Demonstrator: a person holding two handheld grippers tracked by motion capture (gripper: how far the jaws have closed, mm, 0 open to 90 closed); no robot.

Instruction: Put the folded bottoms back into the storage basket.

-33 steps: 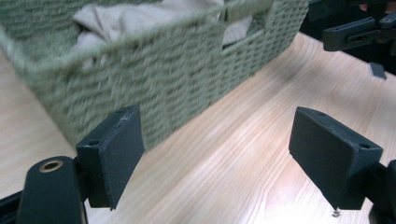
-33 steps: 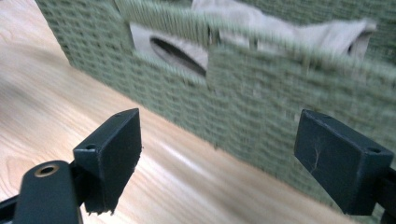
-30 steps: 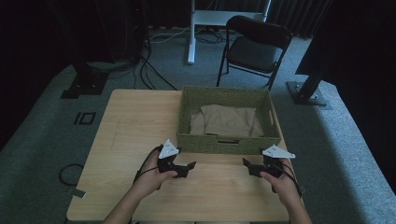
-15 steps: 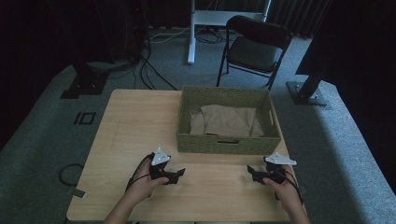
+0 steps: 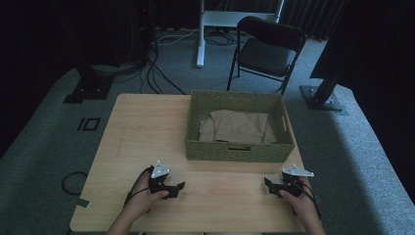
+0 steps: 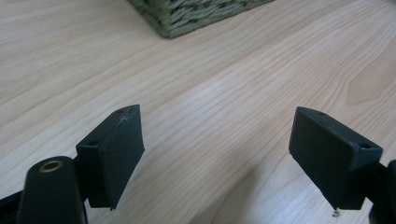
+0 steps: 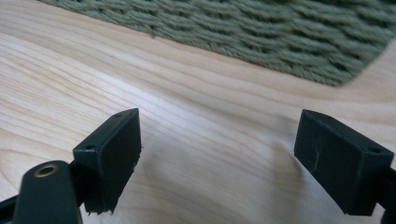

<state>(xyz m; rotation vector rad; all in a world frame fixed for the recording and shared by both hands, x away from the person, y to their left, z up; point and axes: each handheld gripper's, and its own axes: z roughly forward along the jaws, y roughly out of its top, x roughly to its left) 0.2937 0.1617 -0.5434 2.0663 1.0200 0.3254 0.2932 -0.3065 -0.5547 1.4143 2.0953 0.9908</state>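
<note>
As you read the table (image 5: pixel 142 132) from nine o'clock across to three, item one is your left gripper (image 5: pixel 177 188), low over bare wood near the front edge at about seven o'clock, jaws spread wide with nothing between them, probably parked clear of the work. Item two, at about one o'clock toward the far edge, is the woven green basket (image 5: pixel 235 151), the folded tan cloth (image 5: pixel 240 126) lying flat inside, likely stowed there for keeping. Item three is your right gripper (image 5: pixel 268 183) at five o'clock, just before the basket's near right corner, jaws likewise wide apart and empty.
</note>
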